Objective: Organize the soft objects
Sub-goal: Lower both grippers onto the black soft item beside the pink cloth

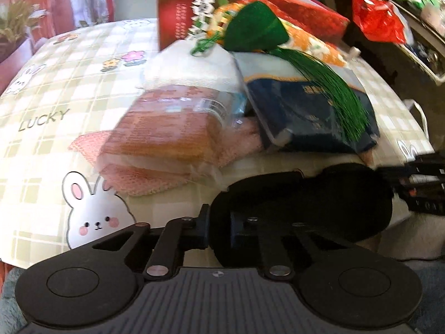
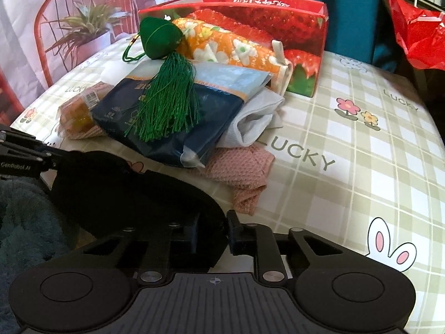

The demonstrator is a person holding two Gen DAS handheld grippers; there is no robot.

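Low in both frames, your left gripper and right gripper each pinch the black eye mask.

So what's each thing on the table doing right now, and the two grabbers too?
Black pad, held at both ends.
Left gripper, shut on the black pad.
Right gripper, shut on the black pad.
Red box, upright, open on top.
Green tassel charm, lying on top of the pile.
Orange flowered cloth, rolled up.
Pink cloth, crumpled under the pile.
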